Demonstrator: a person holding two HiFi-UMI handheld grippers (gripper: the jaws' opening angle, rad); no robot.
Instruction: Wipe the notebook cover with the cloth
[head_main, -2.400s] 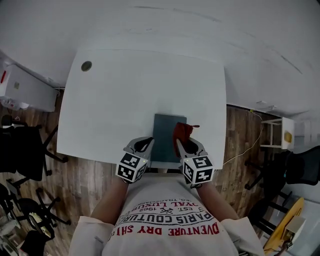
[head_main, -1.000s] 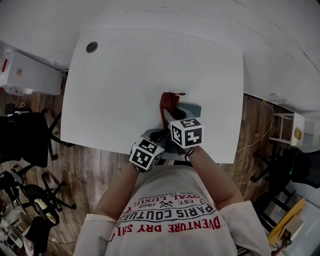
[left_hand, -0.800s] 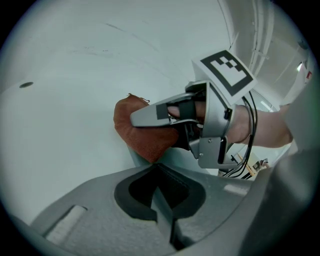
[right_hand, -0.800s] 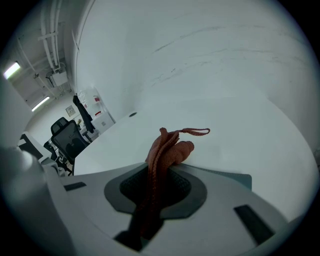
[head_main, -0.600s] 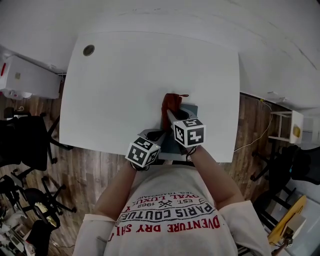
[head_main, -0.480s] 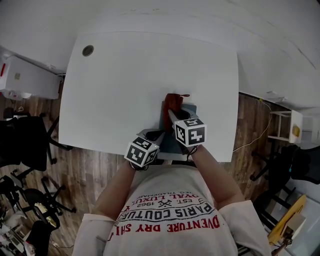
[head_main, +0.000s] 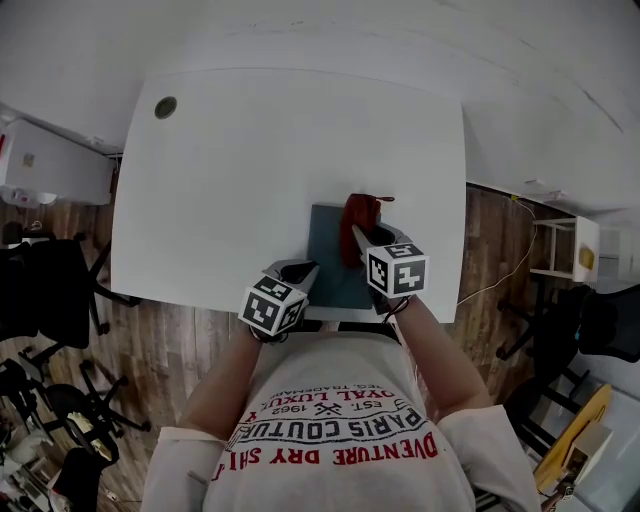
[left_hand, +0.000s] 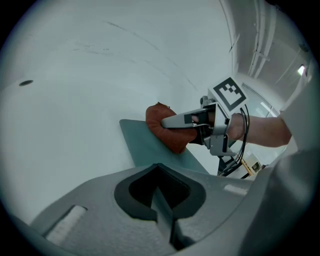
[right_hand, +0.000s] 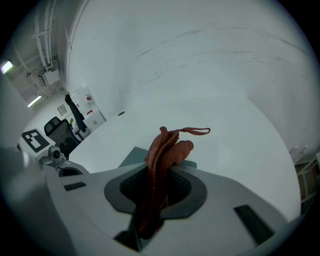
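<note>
A dark teal notebook (head_main: 328, 262) lies flat near the front edge of the white table (head_main: 250, 180). My right gripper (head_main: 358, 236) is shut on a bunched red cloth (head_main: 360, 214), which rests on the far right part of the cover. In the right gripper view the cloth (right_hand: 165, 147) sticks out past the right gripper (right_hand: 162, 175), its loop hanging forward. My left gripper (head_main: 302, 270) sits at the notebook's near left edge, jaws together. From the left gripper view the left gripper (left_hand: 159, 169) faces the notebook (left_hand: 147, 145), the cloth (left_hand: 167, 131) and the right gripper (left_hand: 186, 120).
A round cable hole (head_main: 165, 107) is in the table's far left corner. Black office chairs (head_main: 45, 300) and a white cabinet (head_main: 50, 165) stand on the wooden floor to the left. A small white stand (head_main: 570, 250) is at the right.
The right gripper has slid the cloth from the cover's far left corner rightward across the notebook. The left gripper stays at the near left edge.
</note>
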